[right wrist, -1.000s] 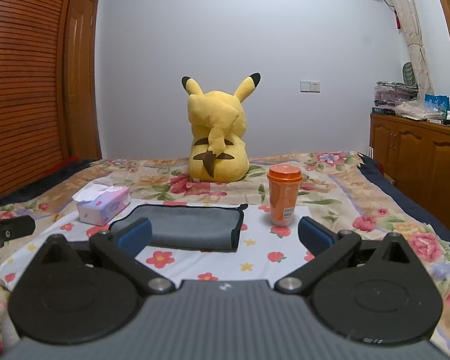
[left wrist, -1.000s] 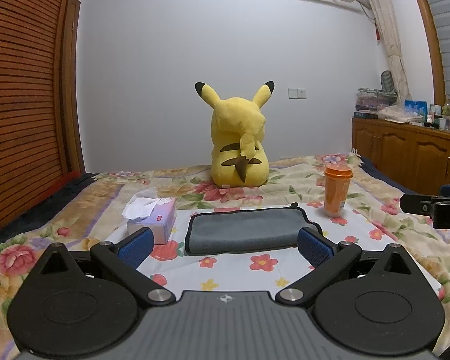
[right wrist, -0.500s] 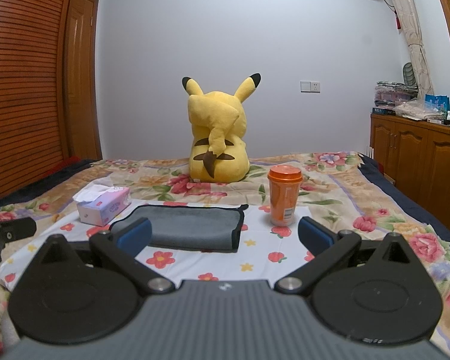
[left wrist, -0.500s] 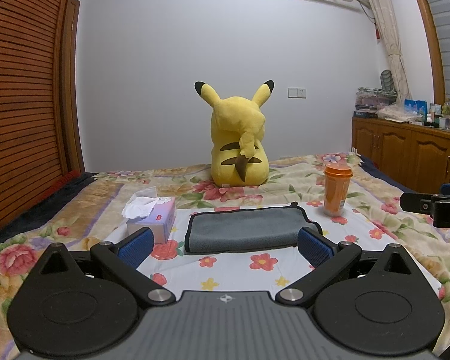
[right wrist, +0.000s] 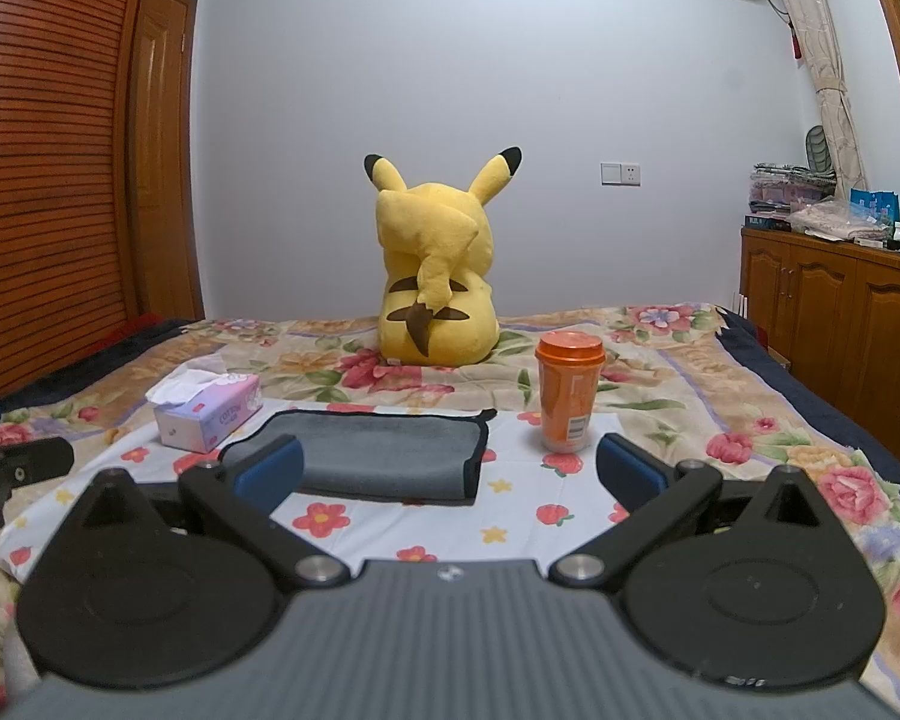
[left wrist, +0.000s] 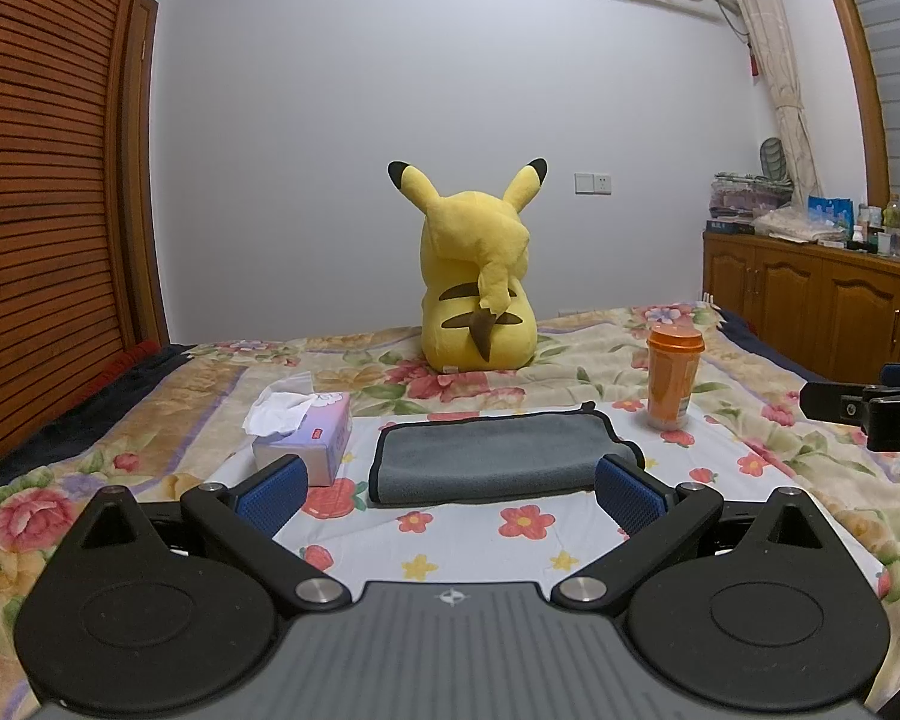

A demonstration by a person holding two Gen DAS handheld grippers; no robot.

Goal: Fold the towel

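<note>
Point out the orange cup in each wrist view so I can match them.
Left wrist: orange cup stands right of centre, just past the grey towel's far right corner.
Right wrist: orange cup stands near centre, right of the towel.
Shared landmark: the yellow plush toy behind both.

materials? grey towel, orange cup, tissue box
Grey towel: likely microfibre, matte short nap, dark stitched edge binding. Orange cup: looks like plastic, smooth, slightly translucent body, opaque lid. Tissue box: printed soft-pack or card, cannot tell; white tissue sticking out.
</note>
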